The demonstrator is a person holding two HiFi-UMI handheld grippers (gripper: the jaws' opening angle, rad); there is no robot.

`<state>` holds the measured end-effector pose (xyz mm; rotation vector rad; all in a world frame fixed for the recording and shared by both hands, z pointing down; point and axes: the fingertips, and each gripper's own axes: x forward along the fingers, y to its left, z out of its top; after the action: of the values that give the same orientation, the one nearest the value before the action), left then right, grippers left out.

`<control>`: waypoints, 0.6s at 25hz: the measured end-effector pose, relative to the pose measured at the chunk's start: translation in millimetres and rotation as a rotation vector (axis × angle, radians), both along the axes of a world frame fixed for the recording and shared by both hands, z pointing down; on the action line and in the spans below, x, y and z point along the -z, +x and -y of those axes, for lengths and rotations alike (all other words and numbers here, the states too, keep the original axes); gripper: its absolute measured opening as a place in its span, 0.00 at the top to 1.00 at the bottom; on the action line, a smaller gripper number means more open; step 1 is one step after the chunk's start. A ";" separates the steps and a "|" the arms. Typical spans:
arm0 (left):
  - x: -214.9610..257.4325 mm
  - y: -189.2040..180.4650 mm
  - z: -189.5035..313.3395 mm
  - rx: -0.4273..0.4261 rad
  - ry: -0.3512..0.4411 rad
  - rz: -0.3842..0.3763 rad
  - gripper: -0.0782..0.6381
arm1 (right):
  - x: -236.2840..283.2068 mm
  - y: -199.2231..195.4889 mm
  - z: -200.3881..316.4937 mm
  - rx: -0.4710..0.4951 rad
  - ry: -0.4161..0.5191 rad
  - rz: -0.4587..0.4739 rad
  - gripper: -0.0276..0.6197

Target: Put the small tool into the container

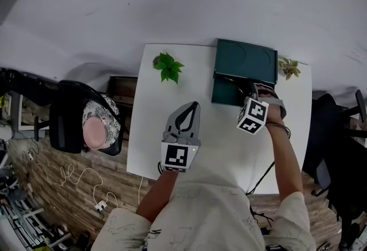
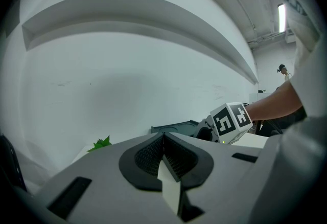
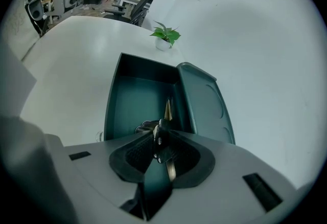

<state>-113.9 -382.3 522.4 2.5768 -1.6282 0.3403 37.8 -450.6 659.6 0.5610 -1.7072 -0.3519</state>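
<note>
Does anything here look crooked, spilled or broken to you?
Nothing stands out. The dark green container sits open on the white table, its lid tipped back. The small tool is between the right gripper's jaws above it. Both little plants stand upright. No spill or damage shows.

Your table (image 1: 172, 129) is plain white. The container (image 1: 243, 61) at its far right is dark teal all over, lid included. The small tool (image 3: 167, 110) shows dark metal with a brassy yellow tip. Your left gripper (image 2: 164, 137) and right gripper (image 3: 161, 136) are light grey, with black, finely ribbed pads (image 2: 179, 157). Each marker cube (image 1: 175, 156) is white with black square patterns. The plant (image 1: 168, 66) at the far left is bright green, and the second plant (image 1: 288, 66) at the far right is paler and yellowish. The chair (image 1: 69, 124) left of the table is black with a pink cushion (image 1: 94, 132). Your shirt (image 1: 218, 215) is off-white.
</note>
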 end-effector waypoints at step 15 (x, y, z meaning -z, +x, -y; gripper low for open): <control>0.0 1.9 -2.7 -0.004 -0.002 -0.004 0.88 | 3.1 1.6 -5.7 -0.012 -0.055 0.047 0.78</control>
<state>-112.1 -379.6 522.4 2.5782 -1.6207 0.3367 39.4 -444.9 656.4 0.5424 -1.7529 -0.2845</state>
